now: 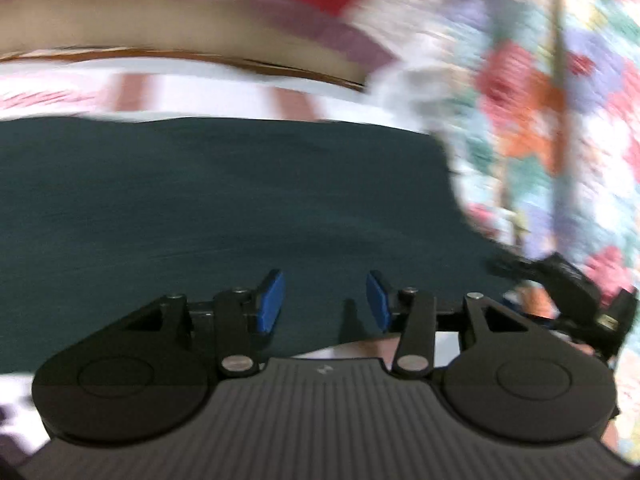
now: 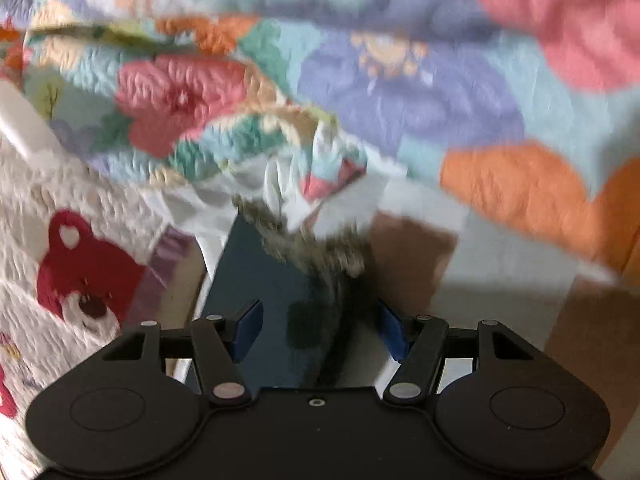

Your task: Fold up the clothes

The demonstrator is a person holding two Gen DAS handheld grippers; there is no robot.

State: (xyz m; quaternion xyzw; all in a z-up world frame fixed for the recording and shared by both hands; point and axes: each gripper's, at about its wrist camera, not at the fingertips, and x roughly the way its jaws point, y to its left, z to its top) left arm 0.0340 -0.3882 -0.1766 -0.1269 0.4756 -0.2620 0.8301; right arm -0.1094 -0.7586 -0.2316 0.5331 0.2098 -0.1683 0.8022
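Left tongs: jaws apart, blue pads clear of each other, nothing between them. They hang tilted down over one dark teal garment, which lies spread flat on the bed. Whether the pads touch the cloth cannot be told.

Right tongs: jaws standing wide, pads not pressing on anything. A narrower stretch of the same teal cloth lies below and between them, with a grey furry trim along its far edge. This trim shows only in the right view.

Only the left view shows the second tool, black, at its right edge, just beside the garment's border.

Around: one flowered quilt in both views; one white cover with a red bear, clear only in the right view. The left view is heavily blurred.
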